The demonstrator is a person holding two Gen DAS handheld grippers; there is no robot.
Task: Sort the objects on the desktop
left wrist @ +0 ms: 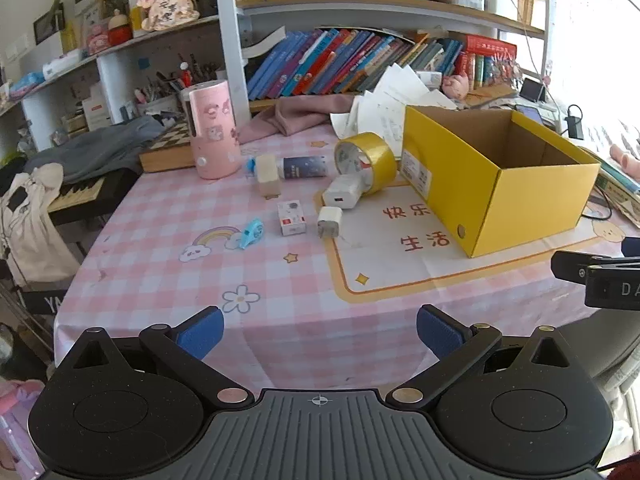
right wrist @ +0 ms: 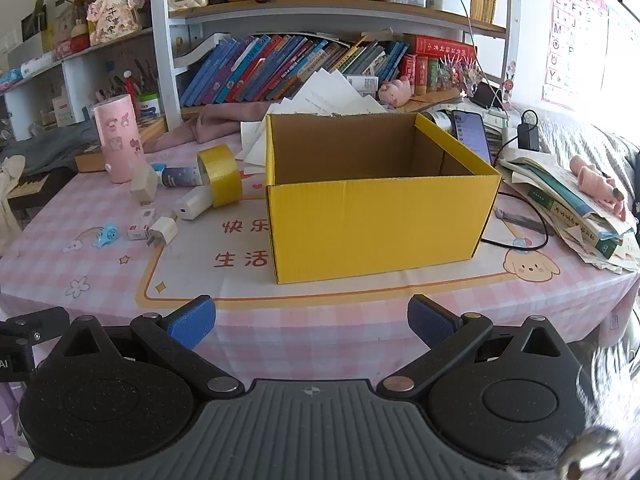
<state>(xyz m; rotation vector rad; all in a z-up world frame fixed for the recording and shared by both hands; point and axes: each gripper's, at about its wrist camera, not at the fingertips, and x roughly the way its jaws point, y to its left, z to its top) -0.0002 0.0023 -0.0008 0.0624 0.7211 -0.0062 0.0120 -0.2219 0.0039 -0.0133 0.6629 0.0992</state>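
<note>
Left tool (left wrist: 320,330) and right tool (right wrist: 311,320) both spread wide, empty, at bench (left wrist: 168,264) near edge. Small clutter mid-bench: correction tape (left wrist: 251,233), small plug (left wrist: 330,222), bigger charger (left wrist: 343,196) touching tape roll (left wrist: 366,160). Yellow box (right wrist: 376,220) open beside them. Risk: grabbing charger nudges roll, which rolls off.

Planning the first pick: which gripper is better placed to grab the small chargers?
Left. The left gripper is open and faces the chargers head-on; the right gripper faces the yellow box, chargers off to its left.

Crammed bookshelf (right wrist: 320,60) lines the back wall, alphabet poster (right wrist: 576,36) glows in hard daylight, pink checked table (left wrist: 160,240) out front.
</note>
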